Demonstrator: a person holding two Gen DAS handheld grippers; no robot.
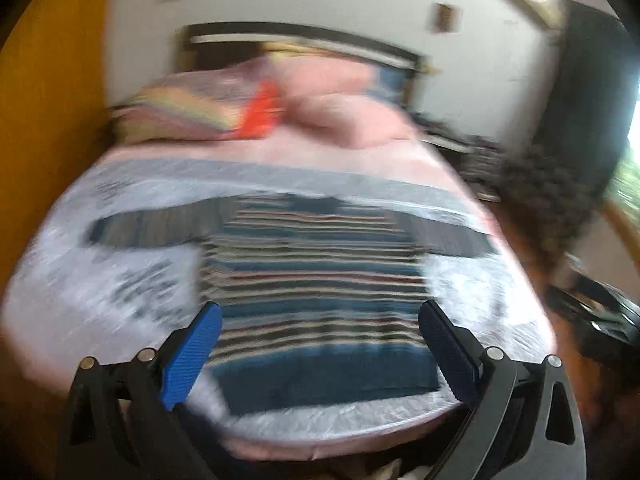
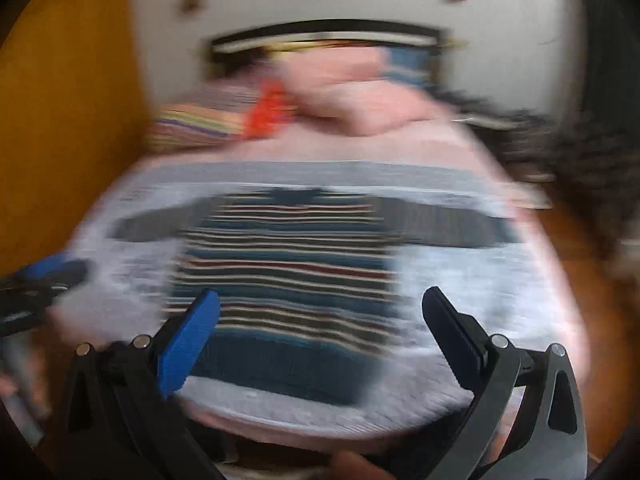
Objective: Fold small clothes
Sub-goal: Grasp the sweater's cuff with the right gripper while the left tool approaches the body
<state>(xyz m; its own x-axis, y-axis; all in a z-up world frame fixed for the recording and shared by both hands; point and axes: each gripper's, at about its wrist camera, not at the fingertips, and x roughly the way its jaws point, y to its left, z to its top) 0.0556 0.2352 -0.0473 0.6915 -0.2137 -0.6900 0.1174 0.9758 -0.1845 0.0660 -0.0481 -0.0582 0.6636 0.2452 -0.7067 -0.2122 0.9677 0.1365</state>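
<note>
A striped shirt (image 1: 316,280) in blue, white, dark red and grey lies flat on the bed, sleeves spread left and right, collar toward the headboard. The right wrist view shows the same shirt (image 2: 288,272). My left gripper (image 1: 320,320) hangs open above the shirt's lower hem, blue pads wide apart and nothing between them. My right gripper (image 2: 320,312) is open too, above the hem's right part. The left gripper (image 2: 44,276) also shows at the left edge of the right wrist view. Both views are blurred by motion.
The shirt rests on a white printed sheet (image 1: 120,272) over a pink bedcover (image 1: 360,152). Pillows and a folded striped blanket (image 1: 180,112) lie by the dark headboard (image 1: 304,36). An orange-brown wall (image 1: 48,120) stands left. Dark clutter (image 1: 560,184) and wooden floor lie right.
</note>
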